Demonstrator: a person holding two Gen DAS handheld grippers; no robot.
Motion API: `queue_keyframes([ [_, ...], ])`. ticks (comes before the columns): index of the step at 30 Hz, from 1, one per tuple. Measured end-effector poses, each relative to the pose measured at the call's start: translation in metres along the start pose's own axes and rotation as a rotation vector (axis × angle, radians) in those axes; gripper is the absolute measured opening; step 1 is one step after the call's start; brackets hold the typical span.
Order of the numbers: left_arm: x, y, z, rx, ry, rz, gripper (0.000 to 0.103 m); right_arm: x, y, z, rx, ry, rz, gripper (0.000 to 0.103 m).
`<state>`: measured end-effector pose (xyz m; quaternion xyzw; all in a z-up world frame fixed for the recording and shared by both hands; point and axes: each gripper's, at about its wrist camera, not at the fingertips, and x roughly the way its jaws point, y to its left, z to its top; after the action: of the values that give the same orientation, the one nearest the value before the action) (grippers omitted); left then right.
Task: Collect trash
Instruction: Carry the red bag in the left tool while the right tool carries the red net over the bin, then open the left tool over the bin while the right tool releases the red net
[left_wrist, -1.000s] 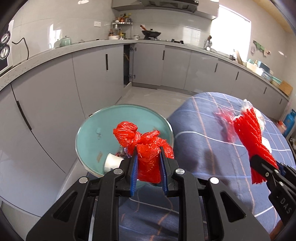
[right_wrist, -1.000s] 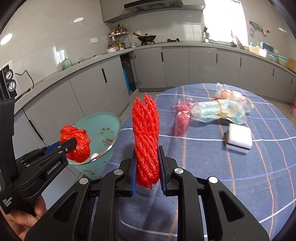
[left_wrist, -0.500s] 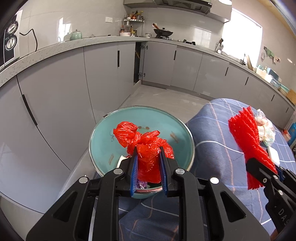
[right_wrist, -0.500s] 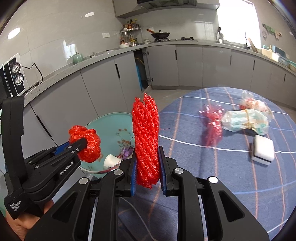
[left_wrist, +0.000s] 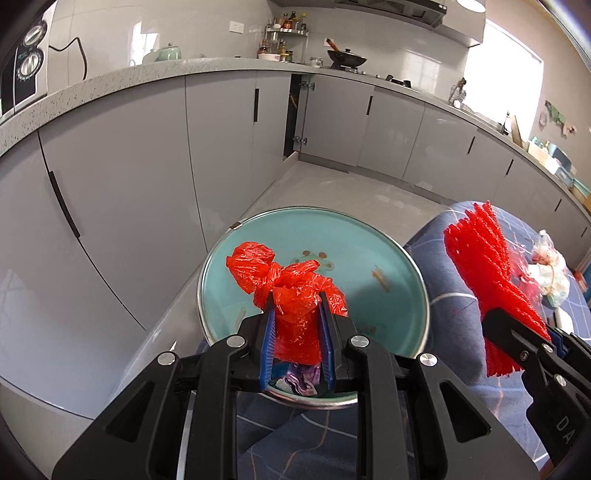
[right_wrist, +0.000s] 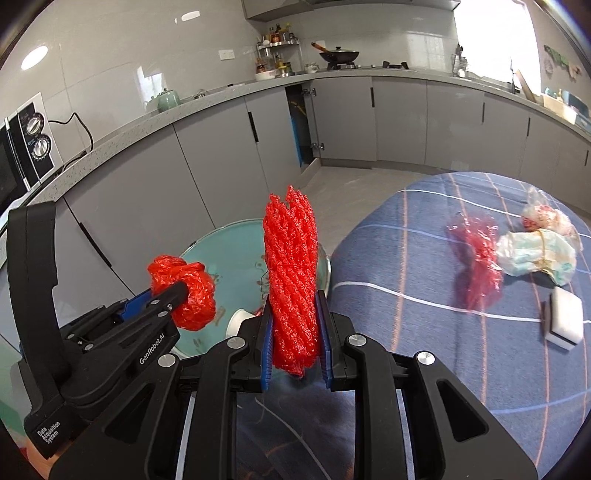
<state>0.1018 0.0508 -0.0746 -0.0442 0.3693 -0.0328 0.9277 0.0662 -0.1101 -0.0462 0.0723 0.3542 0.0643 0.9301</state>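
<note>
The left gripper is clamped on a crumpled red plastic bag, which sticks up past its jaws. Just beyond and below them sits a round teal metal basin holding scraps. The right gripper is clamped on an upright red foam net sleeve. Farther right of its jaws, on the blue checked tablecloth, lie a red mesh scrap, a tied pale plastic bundle and a white sponge block.
</note>
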Motion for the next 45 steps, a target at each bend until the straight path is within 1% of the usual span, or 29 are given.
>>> queue_keyframes([
  [3, 0.005, 0.008, 0.003, -0.015, -0.001, 0.005, 0.021, 0.010, 0.004, 0.006, -0.009, 0.005, 0.000, 0.021],
  [9, 0.018, 0.020, 0.005, -0.043, 0.012, 0.004, 0.021, 0.035, 0.011, 0.010, -0.005, 0.047, 0.013, 0.021],
  [15, 0.025, 0.023, 0.007, -0.047, 0.015, -0.005, 0.021, 0.052, 0.015, 0.012, 0.001, 0.076, 0.022, 0.021],
  [26, 0.045, 0.025, 0.005, -0.061, 0.068, 0.014, 0.021, 0.083, 0.018, 0.012, 0.014, 0.136, 0.034, 0.021],
  [29, 0.048, 0.023, 0.004, -0.055, 0.076, 0.016, 0.021, 0.088, 0.016, 0.012, 0.024, 0.147, 0.047, 0.022],
  [32, 0.051, 0.021, 0.005, -0.050, 0.086, 0.019, 0.021, 0.091, 0.013, 0.013, 0.032, 0.148, 0.064, 0.024],
  [37, 0.056, 0.023, 0.005, -0.049, 0.094, 0.022, 0.021, 0.094, 0.011, 0.013, 0.037, 0.156, 0.077, 0.025],
  [39, 0.056, 0.024, 0.005, -0.049, 0.092, 0.021, 0.021, 0.095, 0.010, 0.013, 0.037, 0.161, 0.091, 0.031],
  [40, 0.057, 0.024, 0.004, -0.049, 0.091, 0.021, 0.021, 0.094, 0.011, 0.013, 0.030, 0.157, 0.090, 0.032],
  [45, 0.057, 0.026, 0.001, -0.050, 0.092, 0.025, 0.021, 0.096, 0.014, 0.016, 0.018, 0.147, 0.089, 0.032],
])
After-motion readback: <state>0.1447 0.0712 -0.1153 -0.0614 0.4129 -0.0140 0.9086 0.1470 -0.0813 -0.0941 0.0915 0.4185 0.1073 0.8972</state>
